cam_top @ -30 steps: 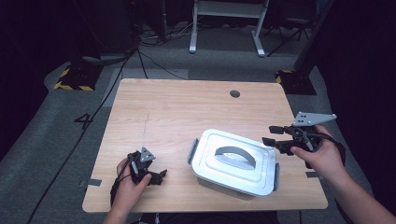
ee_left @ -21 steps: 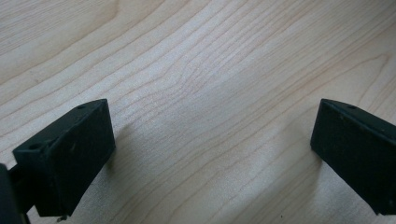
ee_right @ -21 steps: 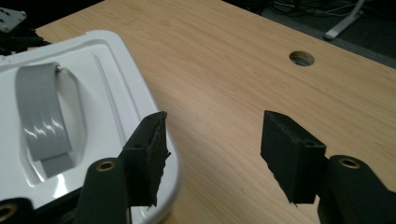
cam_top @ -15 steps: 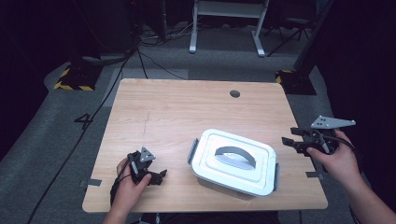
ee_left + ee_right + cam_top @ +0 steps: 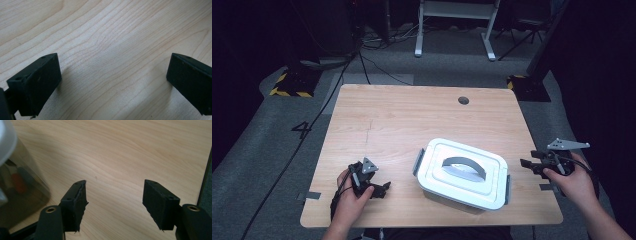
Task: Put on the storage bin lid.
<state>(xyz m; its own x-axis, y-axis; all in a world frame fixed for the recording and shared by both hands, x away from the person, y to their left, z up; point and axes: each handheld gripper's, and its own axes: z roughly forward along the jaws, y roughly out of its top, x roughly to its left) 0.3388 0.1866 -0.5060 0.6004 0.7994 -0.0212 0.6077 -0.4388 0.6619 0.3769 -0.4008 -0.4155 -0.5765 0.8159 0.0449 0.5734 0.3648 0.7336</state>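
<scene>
A clear storage box [image 5: 462,172] with a white lid, a grey handle [image 5: 464,168] and grey side latches stands on the wooden table [image 5: 412,115], right of centre near the front. My right gripper [image 5: 526,164] hovers low at the table's right edge, a short way right of the box and pointing at it. Its jaws have just been opening and stand open with bare wood between them [image 5: 115,195]. The box's translucent wall [image 5: 17,177] is at that view's left. My left gripper [image 5: 384,187] rests at the front left, open over bare wood [image 5: 113,82].
A round cable hole [image 5: 463,100] sits near the table's far edge. Grey carpet, cables and a stand with white legs [image 5: 454,30] lie beyond the table. The table's right edge [image 5: 203,187] runs close beside the right jaw.
My right gripper has moved right and downward, away from the box, to the table's right edge, and its jaws stand wider. The left gripper and the box have stayed put.
</scene>
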